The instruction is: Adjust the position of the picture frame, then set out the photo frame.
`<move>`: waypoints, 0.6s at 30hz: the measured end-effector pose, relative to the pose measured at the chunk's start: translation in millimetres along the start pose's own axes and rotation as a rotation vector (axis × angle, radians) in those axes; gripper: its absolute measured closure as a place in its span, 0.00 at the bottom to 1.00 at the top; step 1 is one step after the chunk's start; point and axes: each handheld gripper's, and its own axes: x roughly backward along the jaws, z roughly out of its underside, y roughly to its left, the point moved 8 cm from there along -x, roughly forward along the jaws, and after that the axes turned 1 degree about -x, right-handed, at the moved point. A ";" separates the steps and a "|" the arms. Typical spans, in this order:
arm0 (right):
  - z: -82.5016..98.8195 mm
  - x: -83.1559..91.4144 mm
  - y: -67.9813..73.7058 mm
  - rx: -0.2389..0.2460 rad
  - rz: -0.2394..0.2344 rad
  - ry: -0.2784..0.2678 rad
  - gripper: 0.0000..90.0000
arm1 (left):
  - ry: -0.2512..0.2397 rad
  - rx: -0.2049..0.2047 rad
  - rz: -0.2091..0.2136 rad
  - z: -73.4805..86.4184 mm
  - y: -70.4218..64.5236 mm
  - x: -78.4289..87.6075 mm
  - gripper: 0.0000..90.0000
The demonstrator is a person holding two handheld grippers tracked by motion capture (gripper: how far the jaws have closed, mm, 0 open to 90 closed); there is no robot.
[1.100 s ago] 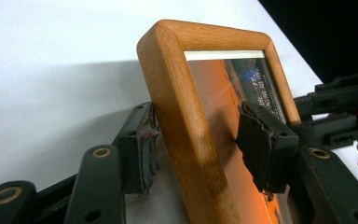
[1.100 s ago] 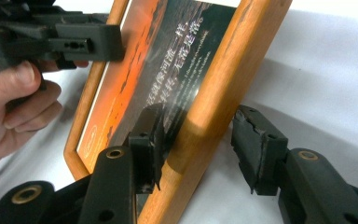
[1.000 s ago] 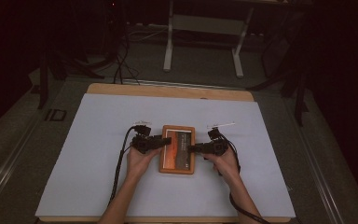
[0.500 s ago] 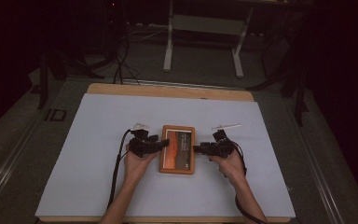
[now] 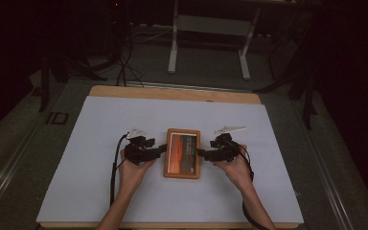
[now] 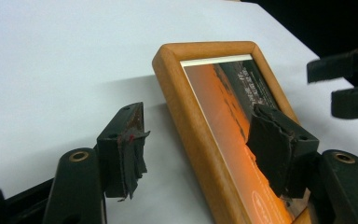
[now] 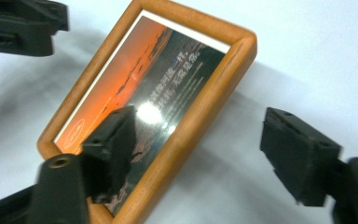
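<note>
Small rectangular picture frame of orange-brown wood (image 5: 182,153), holding an orange sunset print with pale lettering under reflective glazing, lying flat face up on the white sheet (image 5: 100,191) covering the wooden table (image 5: 172,92). Placed near the middle of the sheet, long edges running away from the person.

Left gripper (image 5: 162,149), black, two-jawed, held in left hand (image 5: 135,168), sitting at the frame's left long edge. In left gripper view: jaws apart, straddling that wooden edge; one jaw out over the white sheet, clear of the wood, the other over the glazed print. Contact of that inner pad with the glass: not determinable. No clamping on the frame. Torn pad lining hanging from the outer jaw.

Right gripper (image 5: 201,153), same build, held in right hand (image 5: 234,167), at the frame's right long edge. In right gripper view: jaws spread wide, just been opening; wooden edge lying between them, one jaw over the print, the other well off the wood above the sheet. Pads not pressing on the frame.

Grippers facing each other across the frame, tips near its long edges. Black cable (image 5: 112,177) trailing from left gripper back along the forearm. Bright glare spot on the glazing in right gripper view.
</note>
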 end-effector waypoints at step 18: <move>-11.9 -5.2 5.1 0.102 0.098 0.010 0.34 | -0.019 -0.089 -0.012 1.8 -19.8 26.4 0.41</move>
